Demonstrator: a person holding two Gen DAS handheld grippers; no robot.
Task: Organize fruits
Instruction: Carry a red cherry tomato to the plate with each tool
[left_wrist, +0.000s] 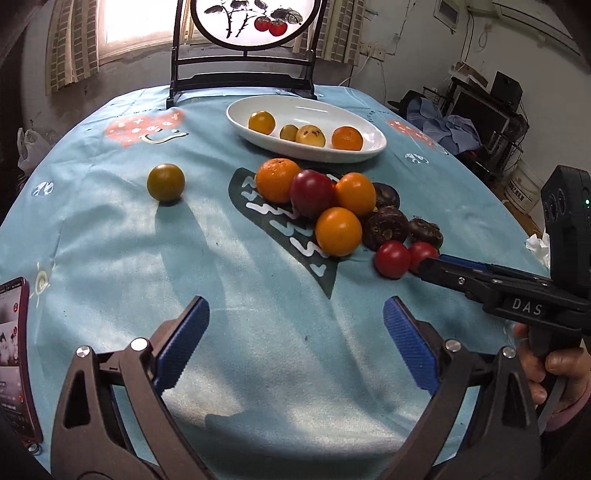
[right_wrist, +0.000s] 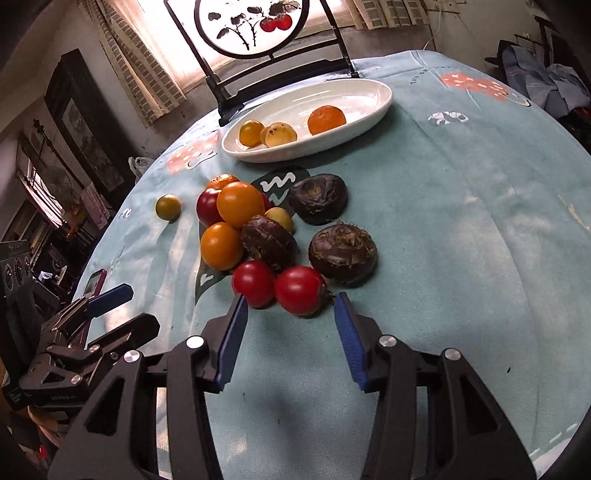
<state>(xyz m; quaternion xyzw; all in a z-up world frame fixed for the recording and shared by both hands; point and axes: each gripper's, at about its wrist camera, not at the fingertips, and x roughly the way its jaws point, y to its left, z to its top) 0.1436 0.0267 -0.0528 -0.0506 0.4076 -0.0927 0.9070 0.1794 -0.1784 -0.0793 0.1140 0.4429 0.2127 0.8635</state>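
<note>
Two red tomatoes (right_wrist: 299, 290) lie at the near edge of the fruit pile (left_wrist: 332, 206) mid-table, just beyond the right gripper (right_wrist: 290, 308), half open, holding nothing. Left gripper (left_wrist: 295, 314) gapes wide, empty, over bare cloth. White dish (left_wrist: 354, 151) sits farther back

White letters "DAS" on side of right tool (left_wrist: 424, 266); print on bucket (left_wrist: 524, 188) by wall too small to read
</note>
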